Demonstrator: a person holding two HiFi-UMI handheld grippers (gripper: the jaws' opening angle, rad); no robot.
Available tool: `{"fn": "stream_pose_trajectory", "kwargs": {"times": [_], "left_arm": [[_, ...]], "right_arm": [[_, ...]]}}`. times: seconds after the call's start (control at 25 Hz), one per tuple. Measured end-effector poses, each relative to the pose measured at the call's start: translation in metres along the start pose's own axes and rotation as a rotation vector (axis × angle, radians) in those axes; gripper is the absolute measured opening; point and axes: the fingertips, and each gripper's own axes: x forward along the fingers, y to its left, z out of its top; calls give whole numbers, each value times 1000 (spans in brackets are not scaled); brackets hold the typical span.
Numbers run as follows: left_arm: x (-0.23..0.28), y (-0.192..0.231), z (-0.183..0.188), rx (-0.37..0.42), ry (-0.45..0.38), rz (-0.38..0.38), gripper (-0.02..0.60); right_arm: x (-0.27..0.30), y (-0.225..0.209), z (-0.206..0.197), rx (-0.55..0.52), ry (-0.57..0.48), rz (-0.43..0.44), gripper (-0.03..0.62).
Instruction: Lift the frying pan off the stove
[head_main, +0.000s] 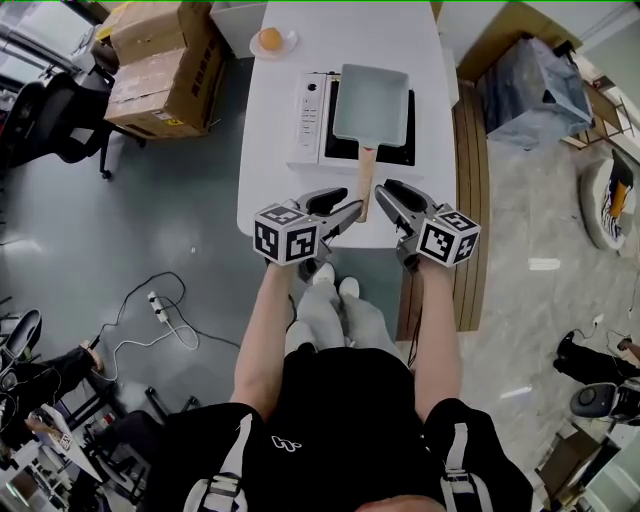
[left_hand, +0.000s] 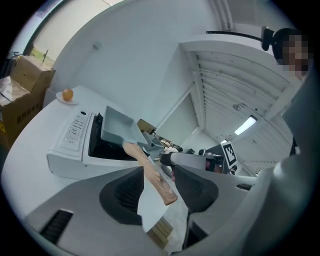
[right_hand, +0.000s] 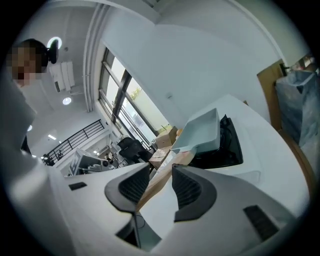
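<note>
The frying pan (head_main: 372, 103) sits on the stove (head_main: 310, 120) on the white bench (head_main: 275, 190), its wooden handle (head_main: 367, 180) pointing toward the person. The left gripper (head_main: 350, 208) and right gripper (head_main: 388, 190) flank the handle's end. Both have their jaws apart, the handle showing in each gap, gripped by neither.

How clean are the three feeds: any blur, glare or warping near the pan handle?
Head view: sharp, evenly lit, no glare on the pale blue rectangular frying pan. Left gripper view: heavy fisheye bending, dark corners, light wooden pan handle sharp. Right gripper view: same bending, bright windows behind.
</note>
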Motion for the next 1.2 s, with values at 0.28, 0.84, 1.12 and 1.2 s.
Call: {"fn": "stream_pose_trajectory", "kwargs": {"times": [0.28,0.84,1.12,1.2], "left_arm": [[14,9,-14,-83,84,-77,210],[37,-2,-24,-206,167,-294,216],[46,-9,-29,-258,164,-343,210],[46,-8,-29,-269,156,-349,207]], "right_arm": [[22,-4,-15,114,88,113,216],[47,-4,-19,275,105,245,190],[44,-3,-23,350,81,282,176],[45,-3,-22,359,64,294,173]]}}
